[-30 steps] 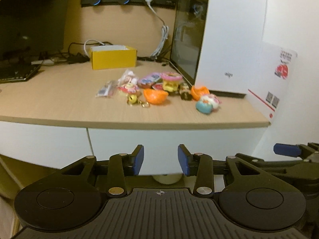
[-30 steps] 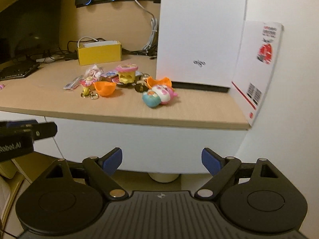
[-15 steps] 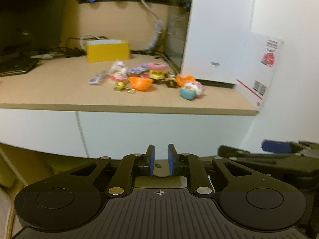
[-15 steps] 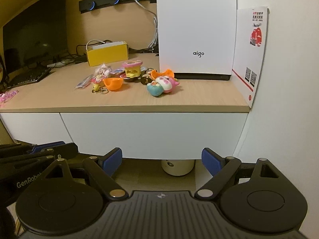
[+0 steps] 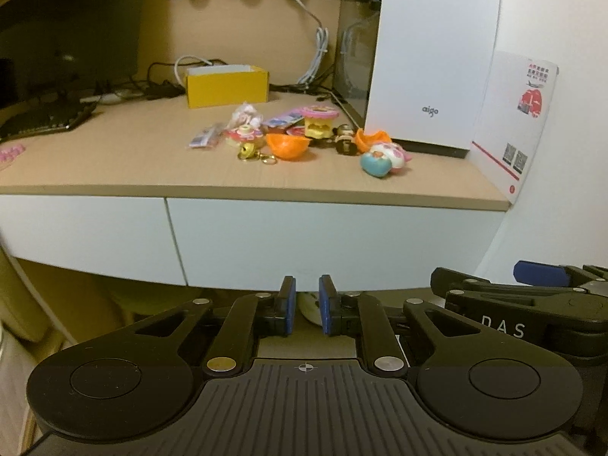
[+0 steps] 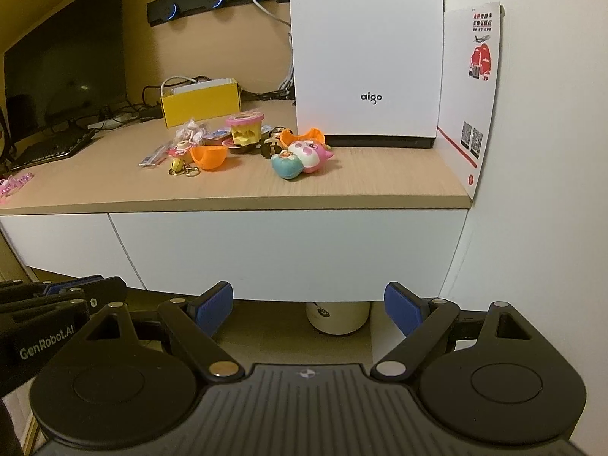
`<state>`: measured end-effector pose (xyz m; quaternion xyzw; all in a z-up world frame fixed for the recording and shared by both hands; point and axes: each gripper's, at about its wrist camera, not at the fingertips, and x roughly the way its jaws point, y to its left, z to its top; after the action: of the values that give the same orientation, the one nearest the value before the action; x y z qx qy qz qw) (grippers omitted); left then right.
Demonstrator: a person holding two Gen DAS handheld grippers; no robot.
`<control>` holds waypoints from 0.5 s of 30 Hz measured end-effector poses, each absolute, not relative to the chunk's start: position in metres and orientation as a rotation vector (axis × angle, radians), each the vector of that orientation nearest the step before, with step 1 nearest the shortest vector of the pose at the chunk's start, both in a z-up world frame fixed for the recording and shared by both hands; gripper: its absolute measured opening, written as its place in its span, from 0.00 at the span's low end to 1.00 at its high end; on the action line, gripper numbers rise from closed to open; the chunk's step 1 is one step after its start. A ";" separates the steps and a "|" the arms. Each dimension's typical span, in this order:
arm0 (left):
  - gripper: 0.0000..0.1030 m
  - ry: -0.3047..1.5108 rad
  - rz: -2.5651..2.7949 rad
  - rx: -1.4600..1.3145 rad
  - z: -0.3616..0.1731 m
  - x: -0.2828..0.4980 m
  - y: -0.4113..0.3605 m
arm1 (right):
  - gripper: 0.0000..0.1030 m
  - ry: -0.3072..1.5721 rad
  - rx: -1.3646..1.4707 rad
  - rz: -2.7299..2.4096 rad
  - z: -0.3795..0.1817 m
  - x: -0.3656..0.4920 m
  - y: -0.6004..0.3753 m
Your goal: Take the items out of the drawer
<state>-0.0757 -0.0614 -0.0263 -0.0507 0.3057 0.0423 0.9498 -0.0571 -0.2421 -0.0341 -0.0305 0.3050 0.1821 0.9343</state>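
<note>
Left claw (image 5: 307, 306) has narrowed, below closed drawer (image 5: 334, 243)

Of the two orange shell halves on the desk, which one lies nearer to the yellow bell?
The orange half shell with its hollow facing up, beside the yellow bell; the other orange half sits by the white tower.

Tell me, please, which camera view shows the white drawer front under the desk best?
The right wrist view: the drawer front sits central and unblocked, shut, both side edges visible. The left wrist view shows the same drawer front more obliquely, its right end curving away.
</note>
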 end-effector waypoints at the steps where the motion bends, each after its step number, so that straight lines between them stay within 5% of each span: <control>1: 0.15 0.624 0.085 -0.104 -0.027 -0.075 -0.060 | 0.85 0.624 -0.062 0.375 -0.034 -0.057 -0.242; 15: 0.15 0.644 0.077 -0.110 -0.026 -0.075 -0.055 | 0.85 0.635 -0.069 0.394 -0.036 -0.060 -0.239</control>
<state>-0.0749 -0.0554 -0.0262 -0.0542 0.3161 0.0379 0.9464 -0.0603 -0.2392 -0.0364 -0.0338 0.3102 0.1922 0.9304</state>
